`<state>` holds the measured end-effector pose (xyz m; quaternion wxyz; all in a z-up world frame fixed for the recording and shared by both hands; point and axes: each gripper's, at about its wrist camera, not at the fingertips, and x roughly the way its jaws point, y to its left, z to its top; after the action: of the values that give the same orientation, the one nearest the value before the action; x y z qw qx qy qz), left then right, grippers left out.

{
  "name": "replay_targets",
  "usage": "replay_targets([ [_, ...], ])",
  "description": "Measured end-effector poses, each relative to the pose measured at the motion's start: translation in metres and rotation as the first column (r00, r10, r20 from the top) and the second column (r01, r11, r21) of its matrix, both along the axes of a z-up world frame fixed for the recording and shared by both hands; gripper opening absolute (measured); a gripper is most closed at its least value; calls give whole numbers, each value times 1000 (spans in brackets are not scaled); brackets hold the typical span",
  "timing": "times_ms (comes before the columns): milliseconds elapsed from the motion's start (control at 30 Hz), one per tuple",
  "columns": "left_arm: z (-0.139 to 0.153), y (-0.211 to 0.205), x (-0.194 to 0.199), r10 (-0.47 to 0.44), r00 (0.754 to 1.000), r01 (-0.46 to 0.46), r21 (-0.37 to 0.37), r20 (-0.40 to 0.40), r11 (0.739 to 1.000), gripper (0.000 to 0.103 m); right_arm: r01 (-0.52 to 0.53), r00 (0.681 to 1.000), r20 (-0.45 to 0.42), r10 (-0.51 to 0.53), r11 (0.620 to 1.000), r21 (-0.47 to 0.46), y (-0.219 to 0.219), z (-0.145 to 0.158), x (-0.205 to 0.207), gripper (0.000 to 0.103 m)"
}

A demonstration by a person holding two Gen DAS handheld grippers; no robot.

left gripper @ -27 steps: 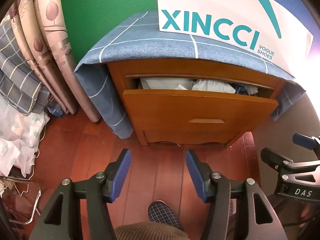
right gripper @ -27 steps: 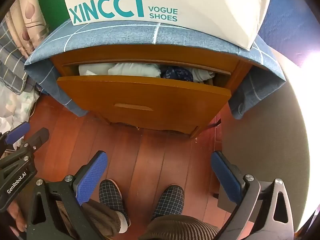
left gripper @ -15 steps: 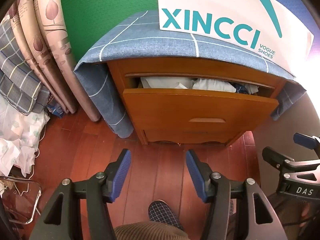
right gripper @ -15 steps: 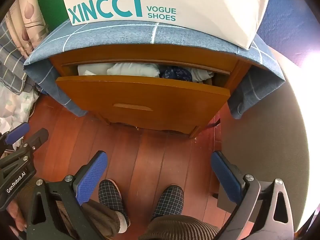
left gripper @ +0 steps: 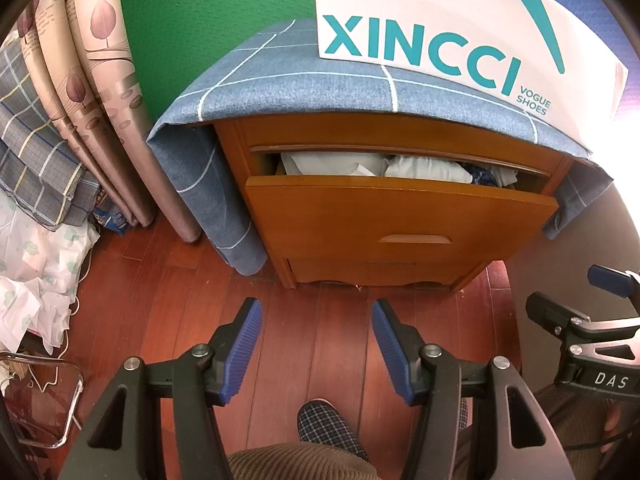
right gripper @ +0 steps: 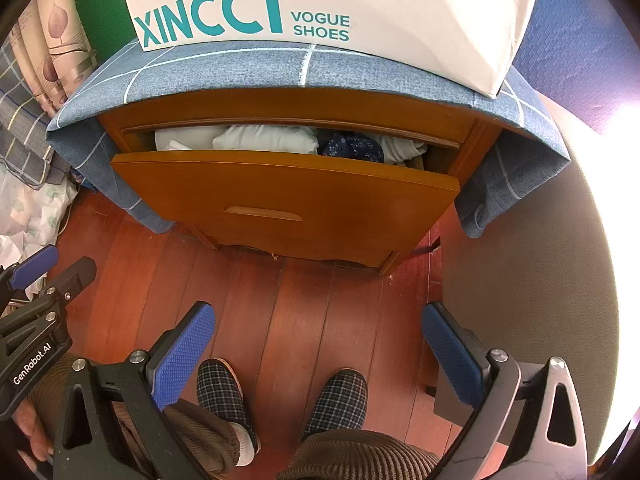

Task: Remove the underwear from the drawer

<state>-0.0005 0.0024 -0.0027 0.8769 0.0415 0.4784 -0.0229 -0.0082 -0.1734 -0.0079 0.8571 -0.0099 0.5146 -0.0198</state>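
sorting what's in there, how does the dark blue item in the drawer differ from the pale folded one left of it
The dark blue item is navy with small pale specks; the pale folded one is plain whitish. The dark blue item looks bunched and smaller; the pale folded one spreads wider. Both lie in the open drawer, touching, untouched by either gripper.

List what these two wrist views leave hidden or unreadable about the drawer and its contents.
- Drawer interior: both views show only a narrow gap; its front panel and the cabinet top hide the depth.
- Dark blue garment: right view shows part; its type is unclear.
- Pale folded garments: left view, shapes unreadable.
- Shoe box: top cut off by the frame edge.
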Motion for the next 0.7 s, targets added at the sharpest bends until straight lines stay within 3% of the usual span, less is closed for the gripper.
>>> replay_targets([
  [700,0,0,-1,-3,1000,3,-1,-1,1000,59,1,1000,-1,-1,1000,3,-1,0,-1,102],
])
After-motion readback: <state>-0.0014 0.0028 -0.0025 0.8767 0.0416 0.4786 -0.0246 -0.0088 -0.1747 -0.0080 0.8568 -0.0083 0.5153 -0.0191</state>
